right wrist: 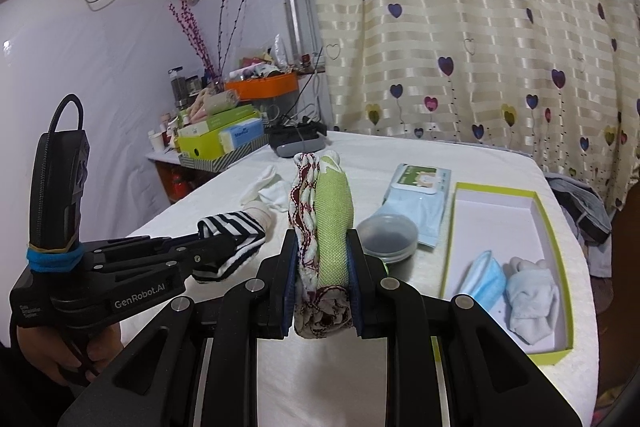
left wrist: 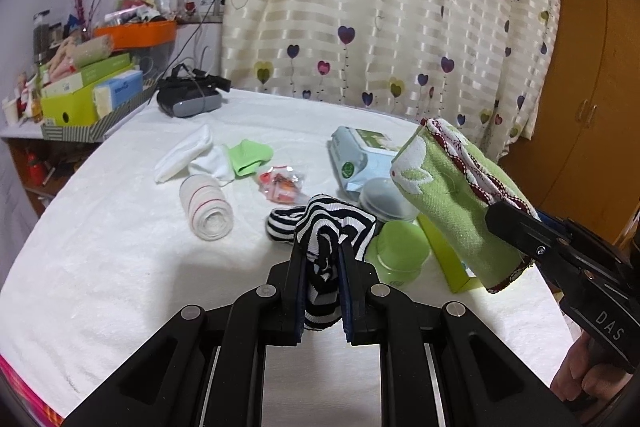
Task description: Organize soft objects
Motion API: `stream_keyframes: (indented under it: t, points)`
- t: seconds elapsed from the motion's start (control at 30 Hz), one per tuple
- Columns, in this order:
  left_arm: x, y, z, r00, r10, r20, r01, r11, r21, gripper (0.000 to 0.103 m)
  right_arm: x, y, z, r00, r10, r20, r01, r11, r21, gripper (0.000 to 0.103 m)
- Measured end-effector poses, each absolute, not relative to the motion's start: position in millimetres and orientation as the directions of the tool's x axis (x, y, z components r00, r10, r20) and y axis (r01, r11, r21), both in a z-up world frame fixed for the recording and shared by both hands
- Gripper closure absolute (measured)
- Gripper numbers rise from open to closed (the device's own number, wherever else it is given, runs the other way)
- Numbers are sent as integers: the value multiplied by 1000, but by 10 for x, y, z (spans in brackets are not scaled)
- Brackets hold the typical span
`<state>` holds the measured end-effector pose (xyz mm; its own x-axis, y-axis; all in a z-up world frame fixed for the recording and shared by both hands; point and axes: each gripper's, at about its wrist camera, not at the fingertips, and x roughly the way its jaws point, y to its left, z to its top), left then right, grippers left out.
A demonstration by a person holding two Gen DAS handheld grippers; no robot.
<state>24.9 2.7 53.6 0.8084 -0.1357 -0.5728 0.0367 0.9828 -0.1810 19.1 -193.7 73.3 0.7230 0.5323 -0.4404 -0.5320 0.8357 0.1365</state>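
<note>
The left gripper sits nearest, its jaws pinched on a striped sock held above the bed. Beside it the right gripper clamps a rolled green towel, also lifted off the surface. The bed is covered in a white fleecy sheet. On it lie a rolled white cloth, white socks, a green sock, a small snack packet, a wipes pack, a clear lid and a green cup. A green-edged box stands open near the bed's right edge, with a face mask and pale socks inside. A headset rests at the far edge. A heart-print curtain hangs behind the bed, a cluttered shelf stands at its left side and a wooden wardrobe is on the right. The near middle of the sheet is bare.
</note>
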Motion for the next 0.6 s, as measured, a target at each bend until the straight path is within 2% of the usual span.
stream_keyframes:
  t: [0.6]
  points:
    - [346,-360,599,802,-189,-566,114,980,-165,90,211,-2435,742,780,463,-421,-435,885,168,81]
